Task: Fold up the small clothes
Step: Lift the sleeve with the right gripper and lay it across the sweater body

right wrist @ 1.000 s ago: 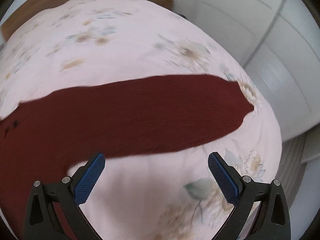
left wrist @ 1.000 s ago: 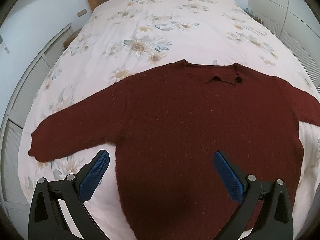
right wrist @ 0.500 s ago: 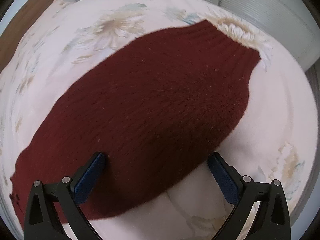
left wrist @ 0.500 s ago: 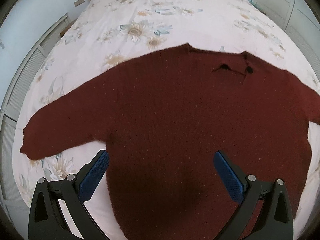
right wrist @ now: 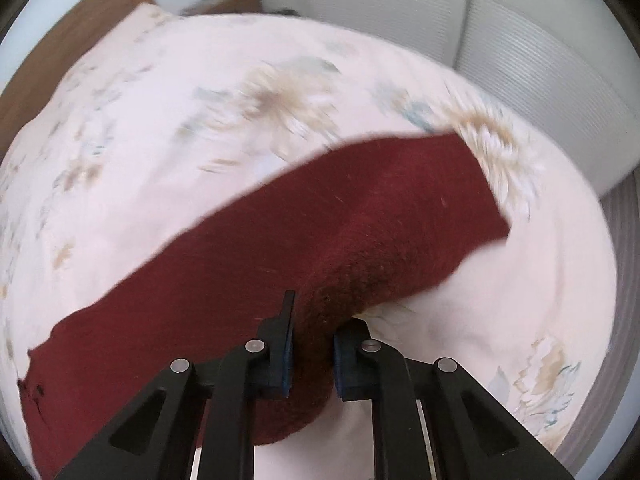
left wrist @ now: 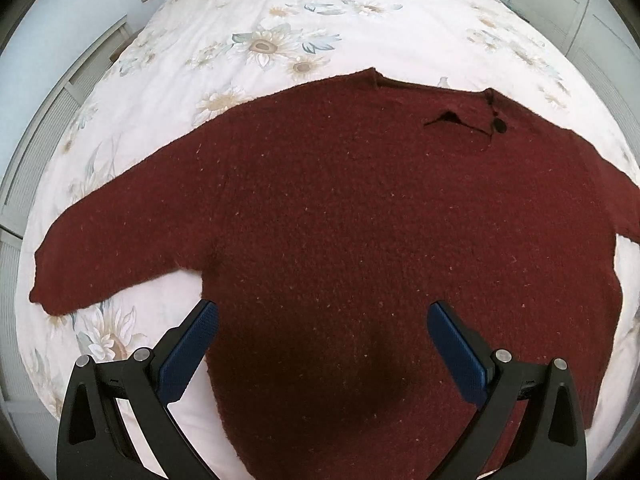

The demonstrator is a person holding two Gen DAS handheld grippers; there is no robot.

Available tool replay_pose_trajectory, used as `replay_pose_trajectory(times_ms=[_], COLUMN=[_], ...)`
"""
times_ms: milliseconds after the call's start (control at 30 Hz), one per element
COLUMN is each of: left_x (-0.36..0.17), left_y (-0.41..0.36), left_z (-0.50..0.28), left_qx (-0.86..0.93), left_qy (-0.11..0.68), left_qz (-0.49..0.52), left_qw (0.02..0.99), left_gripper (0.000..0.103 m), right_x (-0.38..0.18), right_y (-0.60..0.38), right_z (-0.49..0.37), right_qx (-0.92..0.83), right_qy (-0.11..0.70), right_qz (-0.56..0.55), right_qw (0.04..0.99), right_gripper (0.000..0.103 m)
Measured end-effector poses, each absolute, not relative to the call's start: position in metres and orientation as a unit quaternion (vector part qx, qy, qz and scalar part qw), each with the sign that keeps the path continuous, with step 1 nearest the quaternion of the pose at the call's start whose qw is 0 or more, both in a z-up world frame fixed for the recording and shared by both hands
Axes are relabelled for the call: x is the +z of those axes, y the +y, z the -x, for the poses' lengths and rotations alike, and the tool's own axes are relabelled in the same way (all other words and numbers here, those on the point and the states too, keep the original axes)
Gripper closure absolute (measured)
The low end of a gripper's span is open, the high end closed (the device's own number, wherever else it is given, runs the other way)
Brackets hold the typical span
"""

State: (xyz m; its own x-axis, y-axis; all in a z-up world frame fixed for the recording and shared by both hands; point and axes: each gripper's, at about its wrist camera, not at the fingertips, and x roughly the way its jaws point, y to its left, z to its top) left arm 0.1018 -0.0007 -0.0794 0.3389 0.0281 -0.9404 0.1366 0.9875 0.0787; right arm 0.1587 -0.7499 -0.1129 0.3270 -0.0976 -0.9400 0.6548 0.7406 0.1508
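The dark red sweater [left wrist: 360, 220] lies spread flat on the floral bed [left wrist: 280, 20] (neckline away), the left gripper [left wrist: 322, 344] hovering with fingers wide apart, the right gripper [right wrist: 312, 354] pinching its sleeve [right wrist: 360, 232].

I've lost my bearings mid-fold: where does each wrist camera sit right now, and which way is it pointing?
Left wrist: on the left gripper, above the sweater's hem, looking up the bed toward the headboard; its open blue-padded fingers show.
Right wrist: on the right gripper, low over the bed's right side, facing the sleeve and wardrobe; its fingers are clamped on a bunched fold of the sleeve.
Shared: the maroon sweater and the floral duvet.
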Motion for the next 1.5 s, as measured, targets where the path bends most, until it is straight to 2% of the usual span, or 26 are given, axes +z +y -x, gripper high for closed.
replay_pose_trajectory(times_ms=[433, 667, 1067, 1500], left_x=[-0.064, -0.050, -0.055, -0.078], left_y=[0.009, 0.022, 0.049, 0.068], left_z=[-0.104, -0.106, -0.126, -0.141], left_qx=[-0.043, -0.045, -0.046, -0.053], left_qy=[0.547, 0.526, 0.522, 0.552], left_qz=[-0.066, -0.061, -0.058, -0.035], left_qw=[0.833, 0.847, 0.850, 0.831], left_gripper=[0.001, 0.001, 0.001, 0.001], right_x=[0.038, 0.063, 0.028, -0.093], right_y=[-0.606, -0.517, -0.361, -0.272], right_z=[-0.200, -0.231, -0.271, -0.258], right_qx=[-0.113, -0.029, 0.084, 0.127], right_qy=[0.452, 0.448, 0.494, 0.594], right_qz=[-0.141, -0.120, -0.087, -0.049], right_qw=[0.873, 0.886, 0.861, 0.793], right_gripper=[0.089, 0.089, 0.089, 0.088])
